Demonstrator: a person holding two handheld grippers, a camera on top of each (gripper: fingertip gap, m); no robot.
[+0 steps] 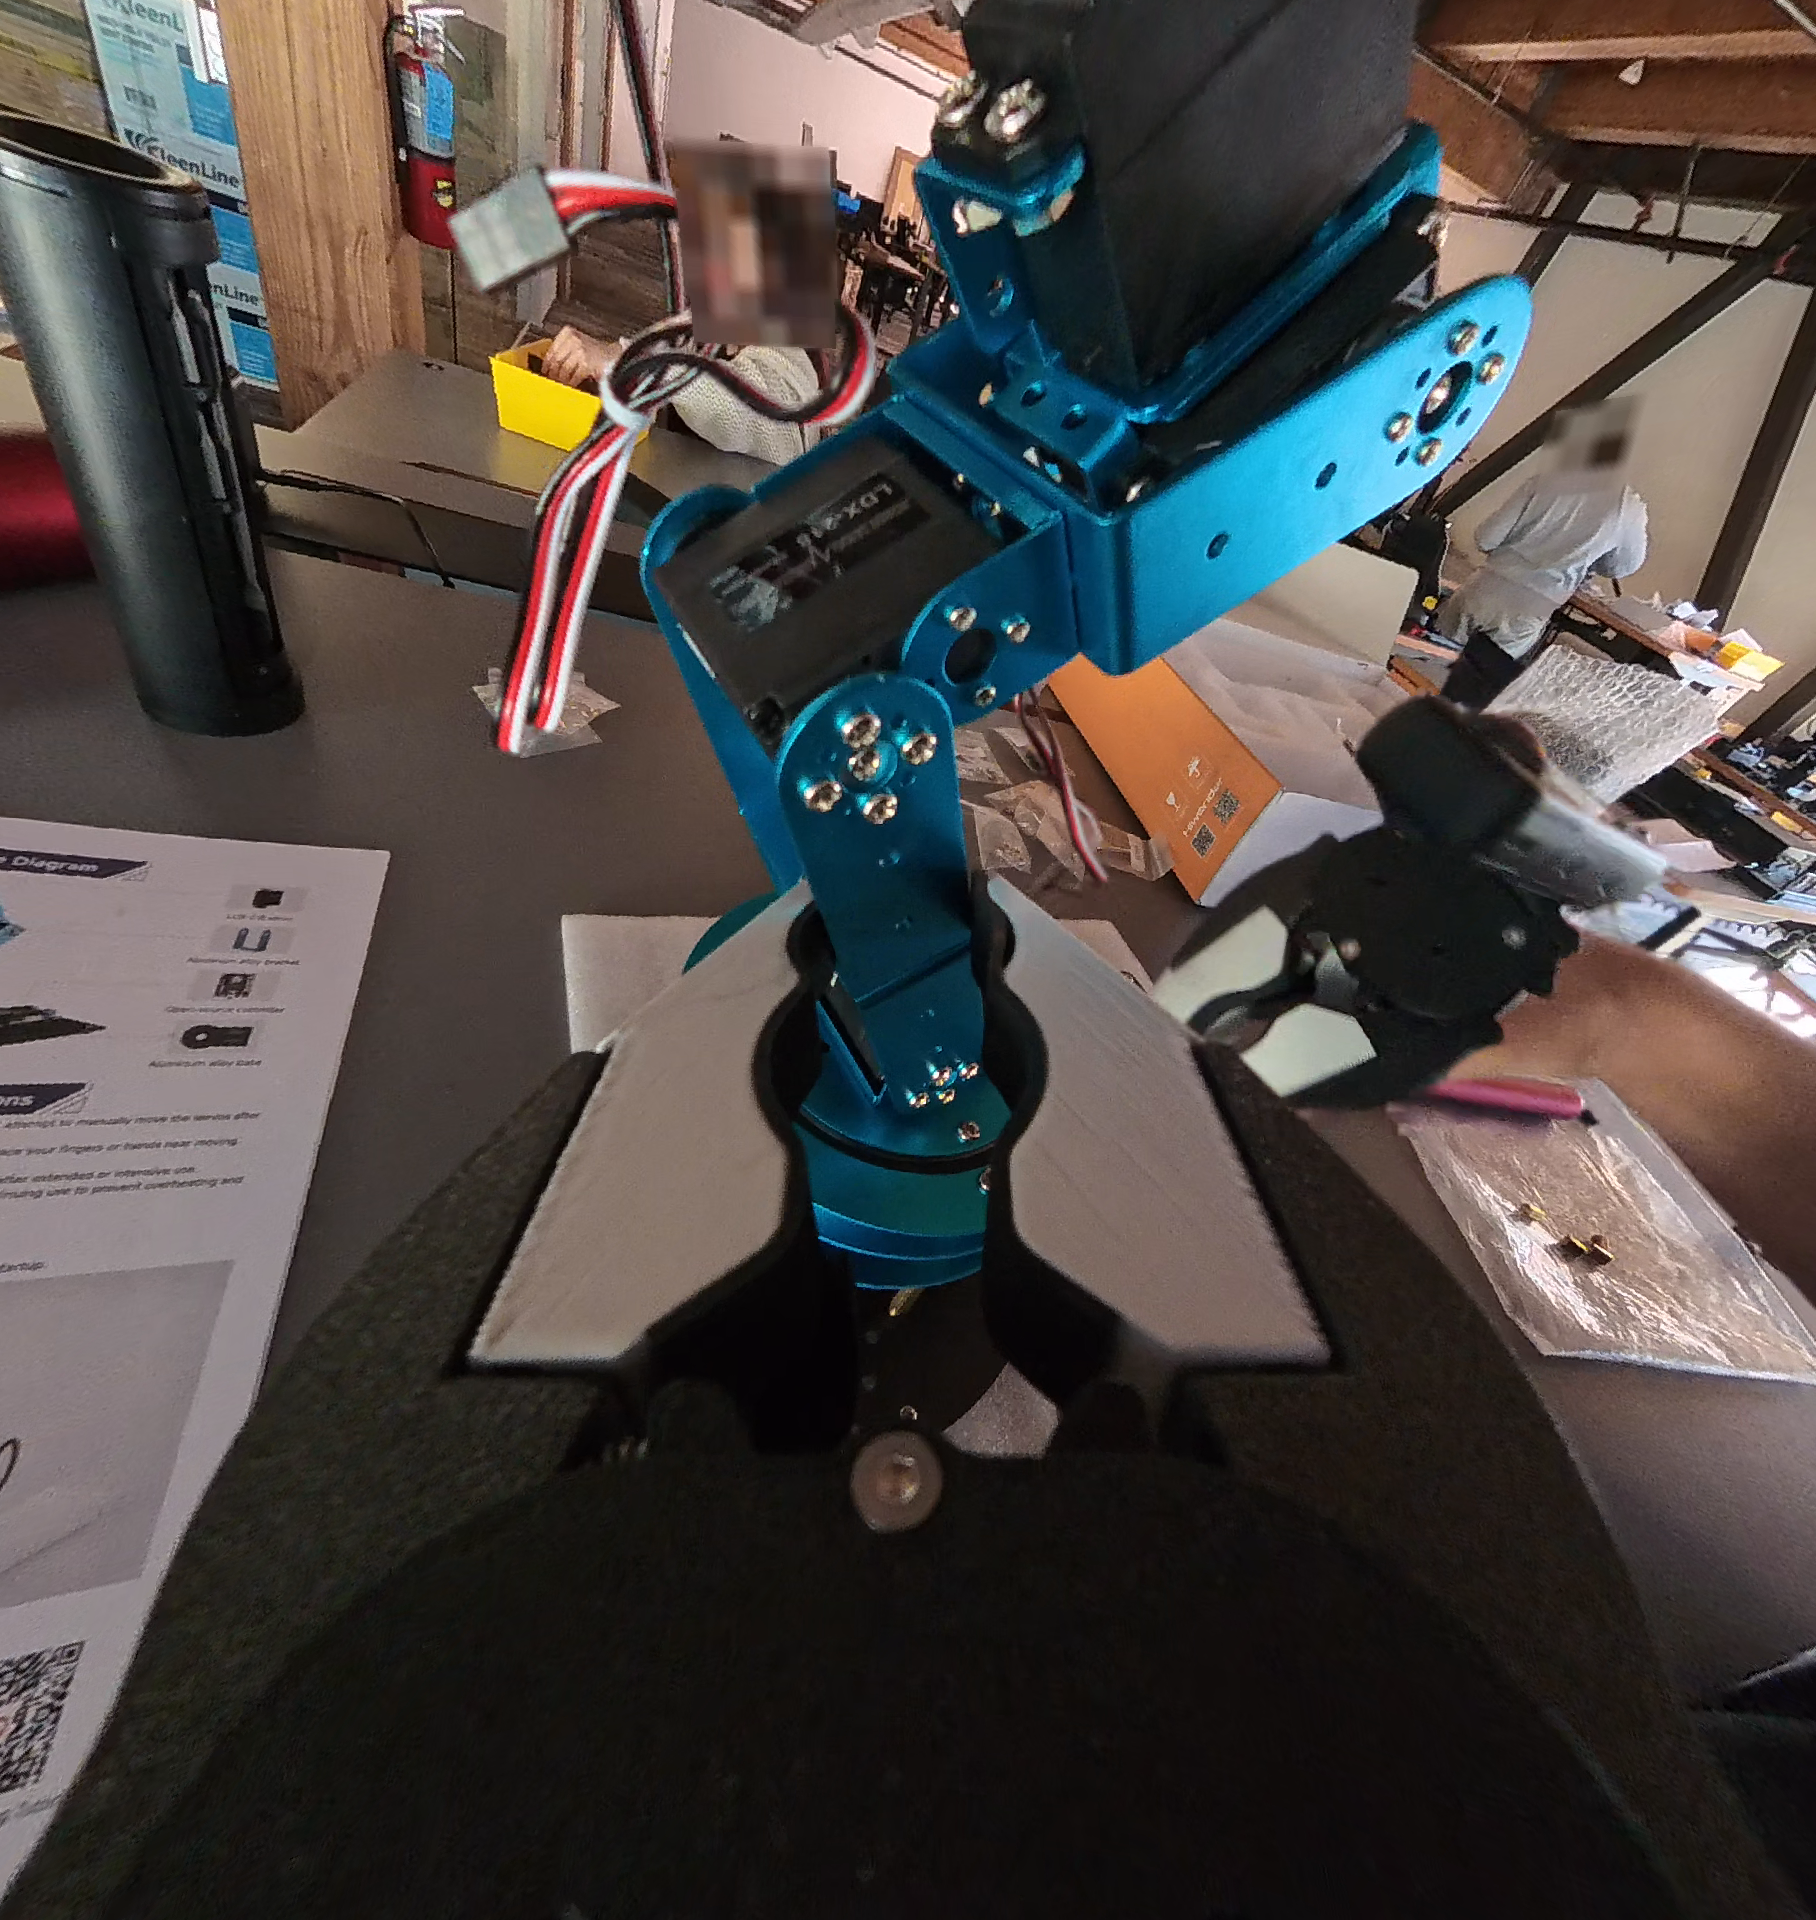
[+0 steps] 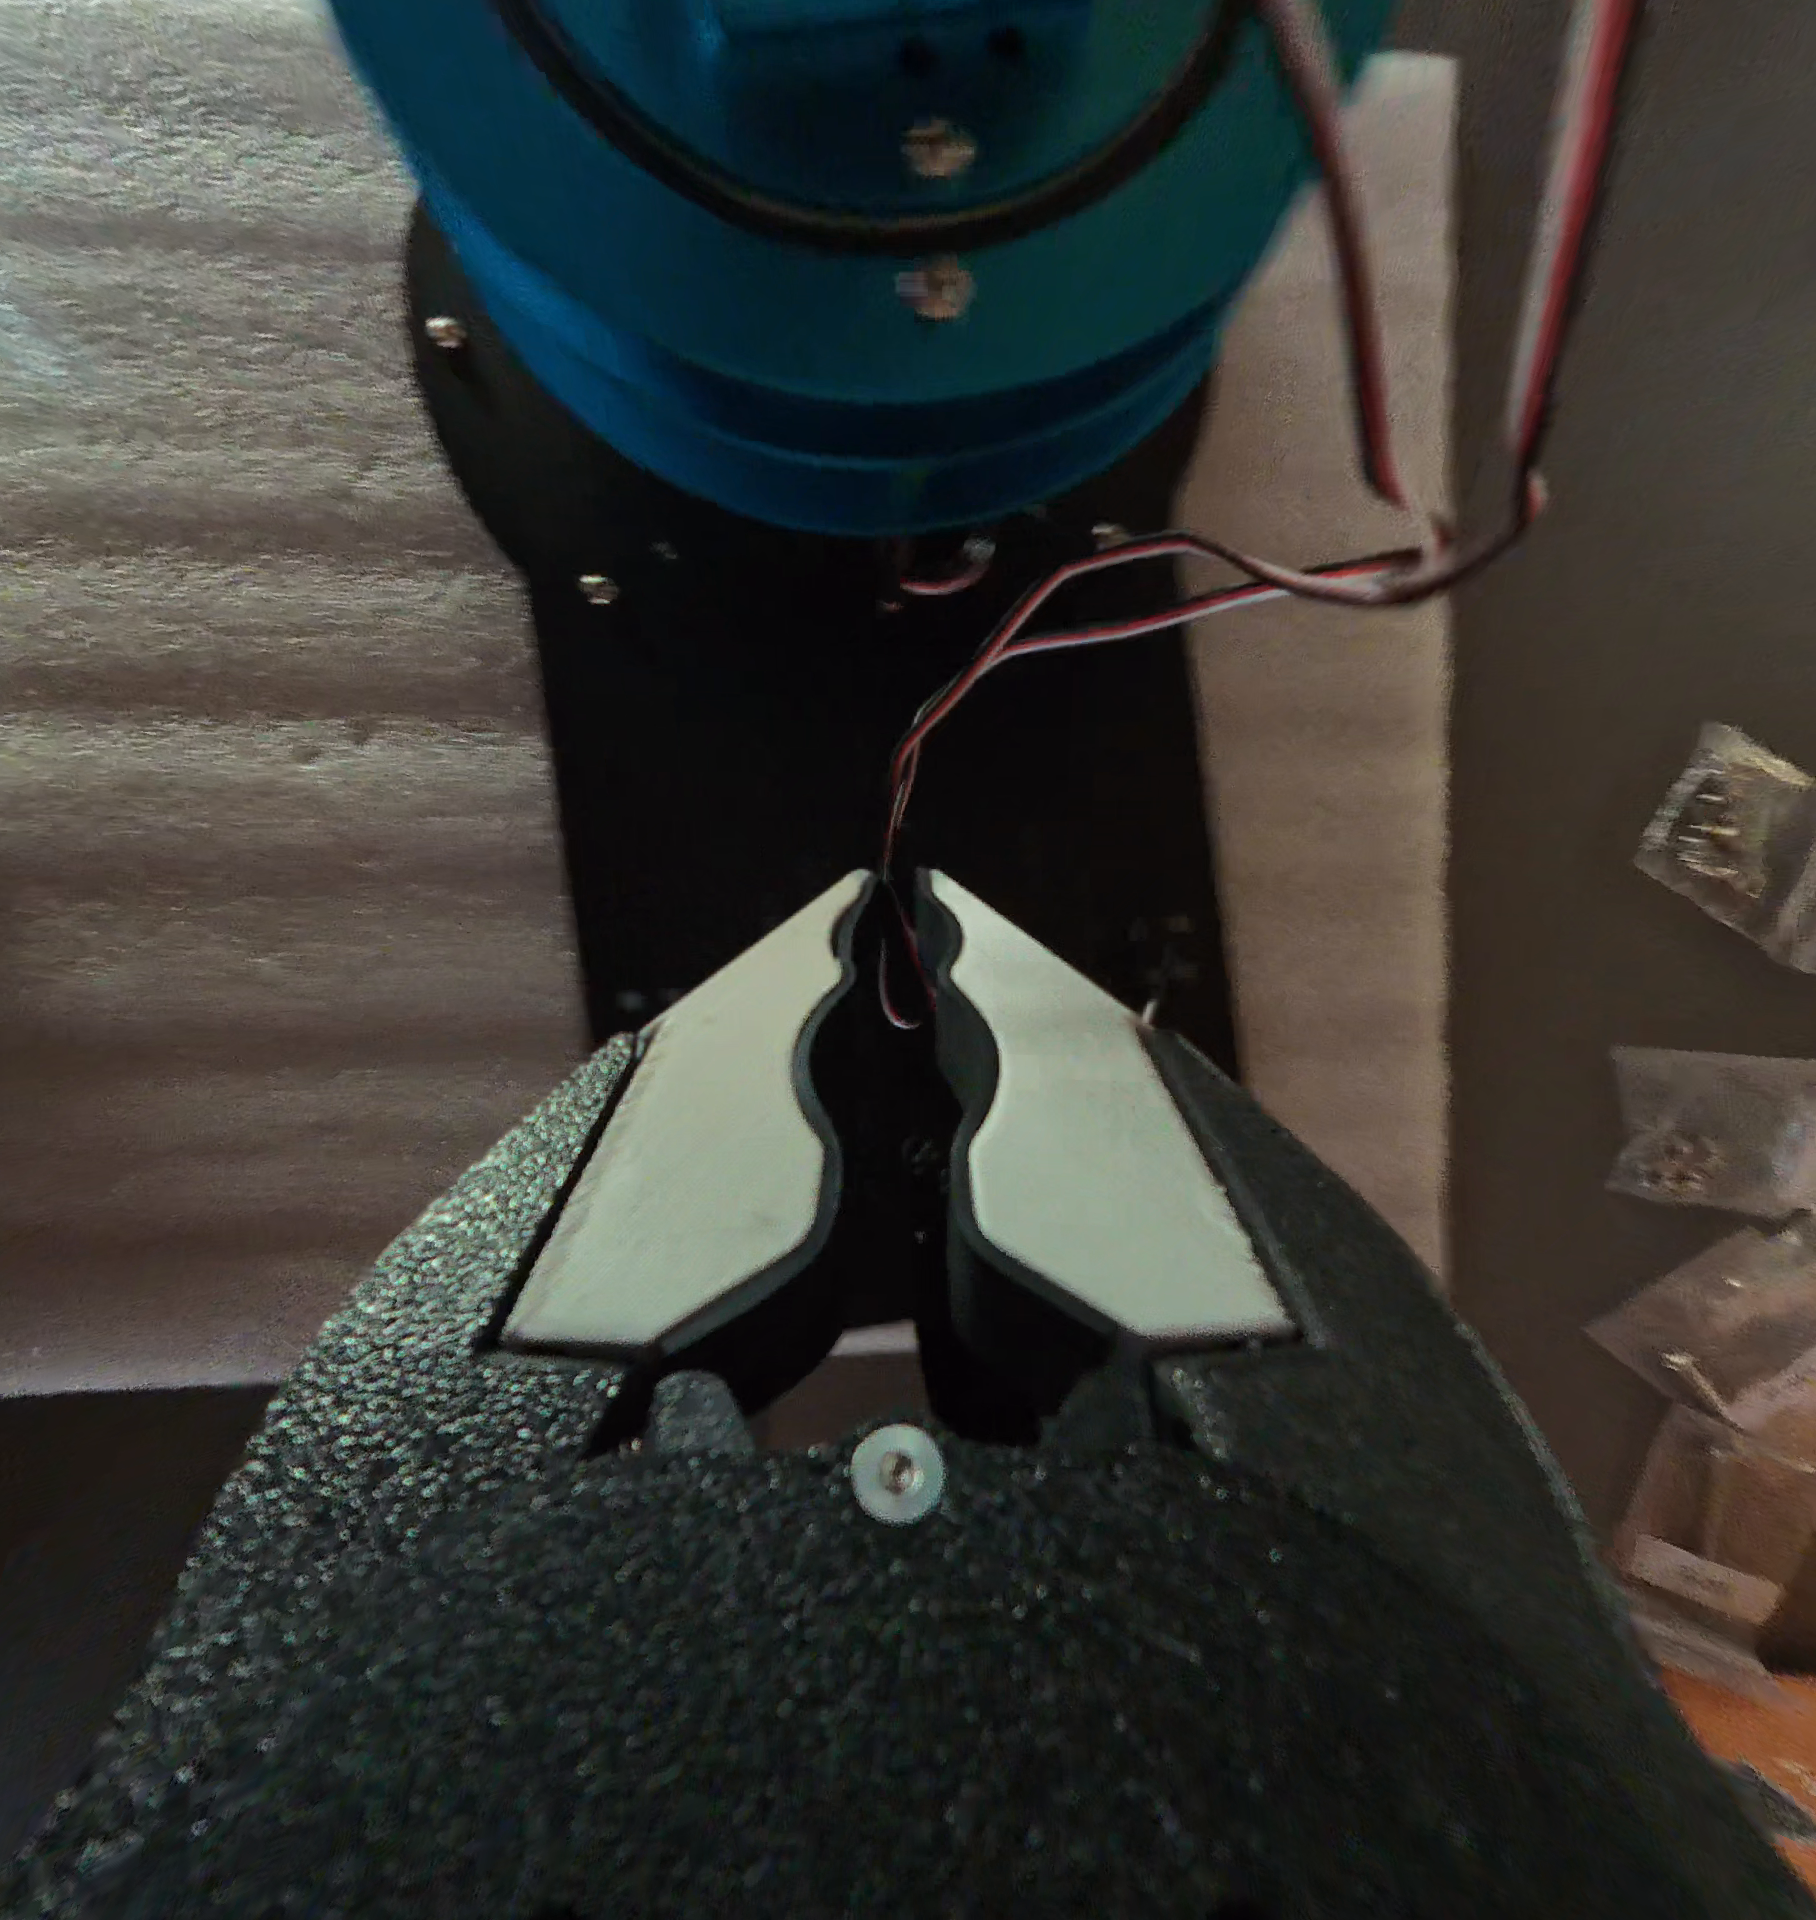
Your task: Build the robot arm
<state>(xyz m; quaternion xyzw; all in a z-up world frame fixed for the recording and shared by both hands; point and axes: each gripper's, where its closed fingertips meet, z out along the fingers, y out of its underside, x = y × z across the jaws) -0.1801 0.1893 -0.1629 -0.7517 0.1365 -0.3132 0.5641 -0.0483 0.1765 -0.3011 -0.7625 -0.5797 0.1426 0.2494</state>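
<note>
A blue metal robot arm (image 1: 987,582) with black servos stands on a round blue base (image 2: 831,260) bolted to a black plate (image 2: 862,727). My left gripper (image 1: 899,925) is shut on the arm's lowest blue link, just above the base. My right gripper (image 2: 899,894) is shut on a thin red, white and black servo wire (image 2: 1091,592) that runs off to the right over the black plate. The right gripper also shows in the left wrist view (image 1: 1288,1008), low beside the arm, with a hand behind it. Another wire bundle (image 1: 571,540) with a plug hangs from the arm.
A printed instruction sheet (image 1: 104,1143) lies at the left and a black cylinder (image 1: 125,416) stands behind it. A white foam sheet (image 2: 208,727) lies under the plate. Small parts bags (image 2: 1756,1143), an orange box (image 1: 1164,769) and a pink-handled tool (image 1: 1506,1096) lie at the right. My right tips are about 40 cm from the black cylinder (image 1: 125,416), my left tips only 30 cm.
</note>
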